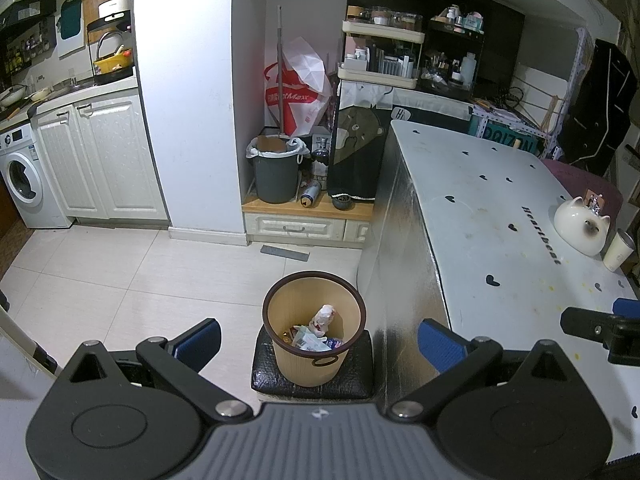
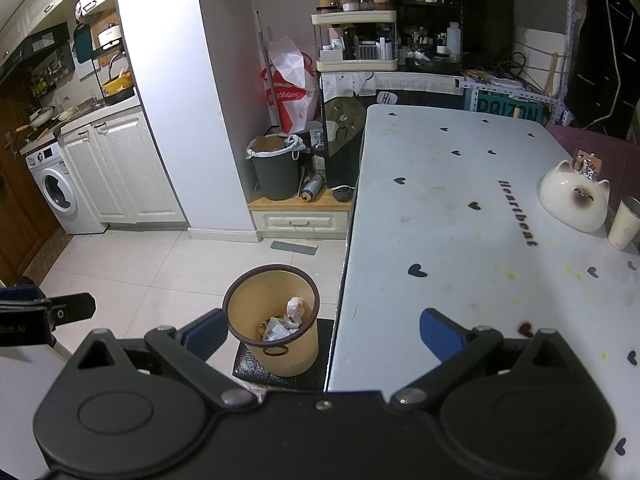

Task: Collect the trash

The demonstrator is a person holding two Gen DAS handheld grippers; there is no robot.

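A tan wastebasket (image 1: 314, 330) with a dark rim stands on a black stool (image 1: 312, 384) beside the table; it holds crumpled paper and wrappers (image 1: 318, 330). It also shows in the right wrist view (image 2: 276, 320). My left gripper (image 1: 318, 340) is open and empty, held above the basket. My right gripper (image 2: 322, 334) is open and empty, straddling the basket and the table's left edge. The right gripper's tip (image 1: 600, 330) shows at the right of the left wrist view, over the table; the left gripper's tip (image 2: 44, 316) shows at the left of the right wrist view.
A white table (image 2: 460, 220) with black hearts carries a cat-shaped ceramic bowl (image 2: 574, 196) and a paper cup (image 2: 624, 222) at its right. A grey lined bin (image 2: 276, 168), a spray can (image 2: 311, 188), shelves, kitchen cabinets and a washing machine (image 2: 56, 192) stand beyond the tiled floor.
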